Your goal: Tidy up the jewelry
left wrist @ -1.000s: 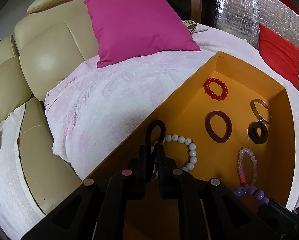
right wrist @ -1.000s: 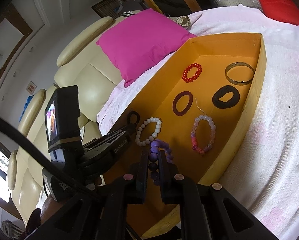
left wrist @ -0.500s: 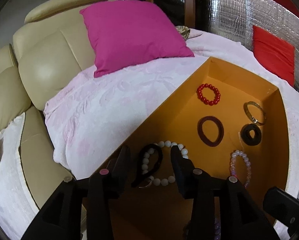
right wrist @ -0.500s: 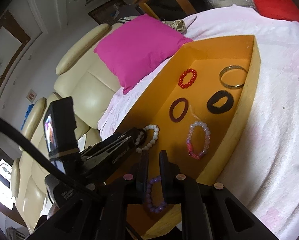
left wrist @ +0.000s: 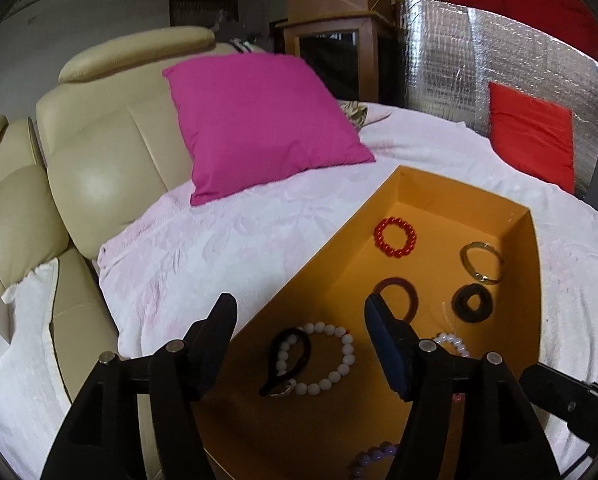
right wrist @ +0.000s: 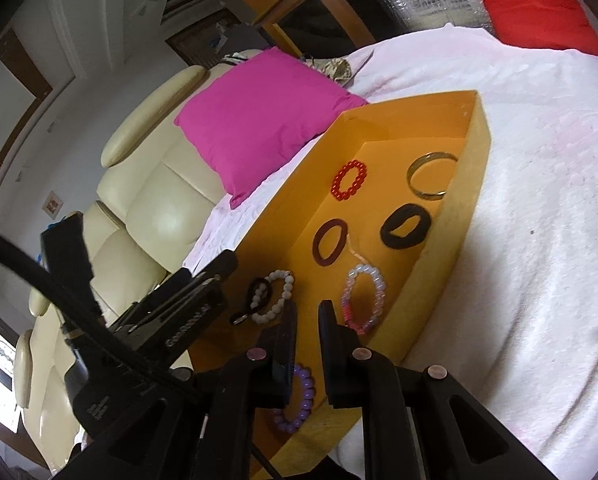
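The orange box (left wrist: 533, 276) on the bed (left wrist: 235, 248) already has lots of jewelry lying flat in it. Between and below the left gripper (left wrist: 299, 320) jaws, which are opening and empty, lies the black band (left wrist: 287, 360) across the white bead bracelet (left wrist: 331, 356). The right gripper (right wrist: 307, 320) jaws look clenched and empty (purple bracelet (right wrist: 299, 400) lies just below). It looks nearly done.

Ahead of your tools lies a pink-white blanket (left wrist: 227, 248), and past it a magenta cushion (left wrist: 259, 120) leans on a cream leather sofa (left wrist: 99, 152). Farther off to the right you have a silver foil panel (left wrist: 499, 60), a red cushion (left wrist: 531, 136) and a wooden cabinet (left wrist: 335, 52).
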Available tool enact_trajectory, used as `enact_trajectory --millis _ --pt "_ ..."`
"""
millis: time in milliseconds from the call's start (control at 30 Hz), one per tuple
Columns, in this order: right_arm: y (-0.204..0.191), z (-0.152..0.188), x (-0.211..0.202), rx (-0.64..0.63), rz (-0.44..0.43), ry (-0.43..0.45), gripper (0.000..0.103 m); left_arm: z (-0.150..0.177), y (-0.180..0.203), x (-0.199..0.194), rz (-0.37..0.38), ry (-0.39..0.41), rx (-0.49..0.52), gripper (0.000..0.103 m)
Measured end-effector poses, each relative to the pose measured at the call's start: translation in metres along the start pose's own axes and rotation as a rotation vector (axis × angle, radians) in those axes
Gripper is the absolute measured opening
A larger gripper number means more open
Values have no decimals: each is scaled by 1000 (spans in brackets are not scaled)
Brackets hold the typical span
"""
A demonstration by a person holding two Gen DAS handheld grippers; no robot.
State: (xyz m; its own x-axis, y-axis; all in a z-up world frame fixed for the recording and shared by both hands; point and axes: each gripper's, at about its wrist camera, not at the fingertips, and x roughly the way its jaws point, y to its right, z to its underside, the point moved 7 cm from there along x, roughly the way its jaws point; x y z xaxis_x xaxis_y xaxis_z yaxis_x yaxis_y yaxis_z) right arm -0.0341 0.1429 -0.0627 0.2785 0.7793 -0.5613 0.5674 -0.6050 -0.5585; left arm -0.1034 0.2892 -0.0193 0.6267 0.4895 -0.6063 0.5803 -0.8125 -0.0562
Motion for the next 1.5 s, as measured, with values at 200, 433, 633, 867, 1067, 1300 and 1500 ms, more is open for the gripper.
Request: enact_trajectory --millis 200,433,633,867,1067,1300,1500 --pt "13 -6 -16 26 11 27 14 -6 15 -13 13 30 22 68" --pt "26 -14 -28 58 28 53 14 -7 33 -21 28 46 51 68" --pt "43 -20 -44 107 46 94 35 -6 39 -25 26 46 50 69" --pt "48 -27 -56 117 54 127 35 -7 44 -30 14 62 61 73" --pt "54 -28 -65 108 81 146 35 -8 51 -36 19 71 58 77" --pt "59 -29 -82 65 121 180 35 -8 62 -42 32 63 60 78" --pt "55 -31 -100 -21 170 224 35 -7 73 -53 56 48 52 81"
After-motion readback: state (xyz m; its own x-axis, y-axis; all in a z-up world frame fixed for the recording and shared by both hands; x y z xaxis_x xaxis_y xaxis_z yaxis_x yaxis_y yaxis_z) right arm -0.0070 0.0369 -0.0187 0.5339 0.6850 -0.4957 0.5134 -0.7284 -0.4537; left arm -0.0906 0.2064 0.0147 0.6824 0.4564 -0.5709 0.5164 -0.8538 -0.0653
